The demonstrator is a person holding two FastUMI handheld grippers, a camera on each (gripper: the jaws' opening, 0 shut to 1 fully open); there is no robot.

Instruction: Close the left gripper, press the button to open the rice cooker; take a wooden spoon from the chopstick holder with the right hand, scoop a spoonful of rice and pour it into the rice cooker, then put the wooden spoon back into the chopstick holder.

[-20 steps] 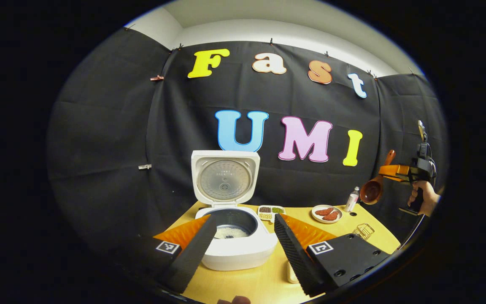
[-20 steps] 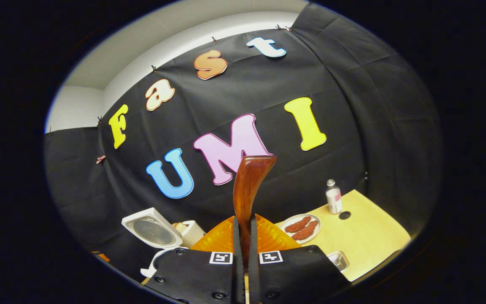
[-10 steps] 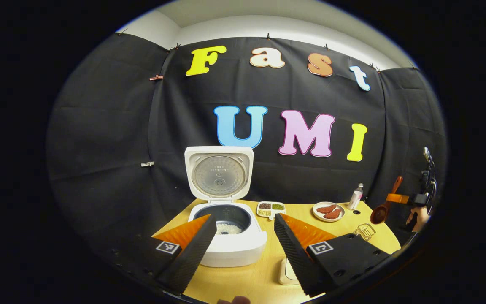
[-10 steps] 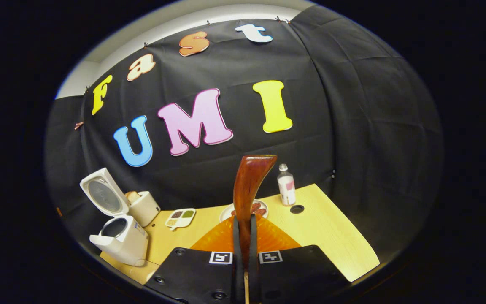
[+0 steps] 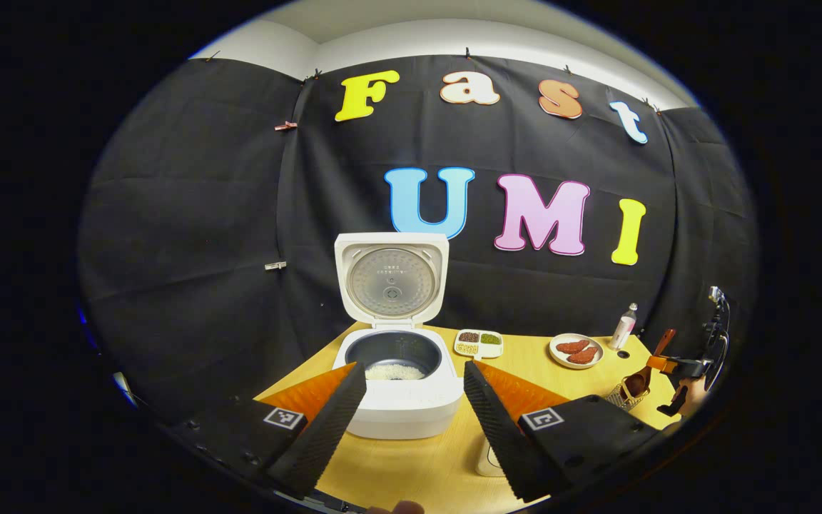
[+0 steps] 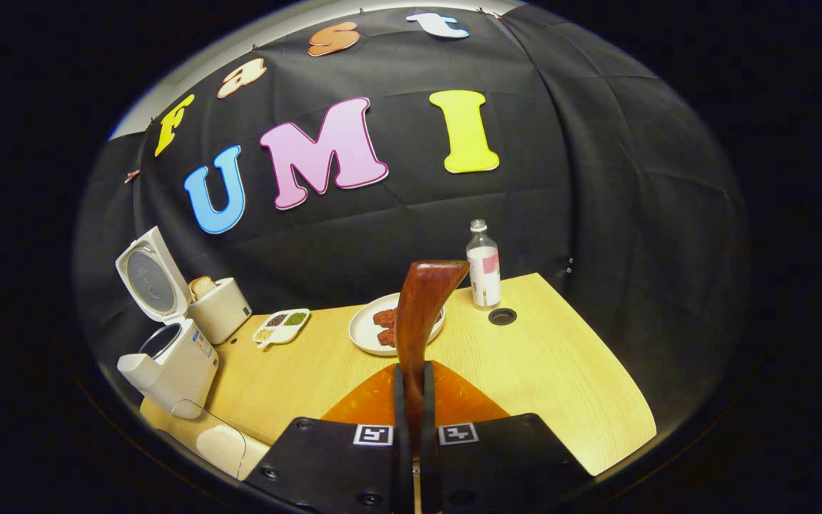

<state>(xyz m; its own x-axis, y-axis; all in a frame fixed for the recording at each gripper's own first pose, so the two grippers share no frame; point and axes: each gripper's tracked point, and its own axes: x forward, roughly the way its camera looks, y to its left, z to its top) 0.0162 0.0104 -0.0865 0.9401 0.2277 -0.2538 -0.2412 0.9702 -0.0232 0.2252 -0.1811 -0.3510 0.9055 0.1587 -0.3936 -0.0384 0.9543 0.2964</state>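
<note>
1. We are clamping the right gripper (image 6: pixel 411 389) tight on the wooden spoon (image 6: pixel 418 314), whose handle is standing up between the fingers.
2. Seen from the left gripper view, the spoon's bowl is sitting at the chopstick holder (image 5: pixel 621 395) near the bench (image 5: pixel 411 471) edge.
3. We are holding the left gripper (image 5: pixel 411 400) wide apart, gripping nothing, facing the rice cooker (image 5: pixel 397 389), which is standing lid-up with rice inside.

place: staged recording booth | evidence: black cloth wall (image 5: pixel 190 235), wooden surface (image 6: pixel 561 364), kitchen props: rice cooker (image 5: pixel 397 385), food plate (image 6: pixel 364 330)
</note>
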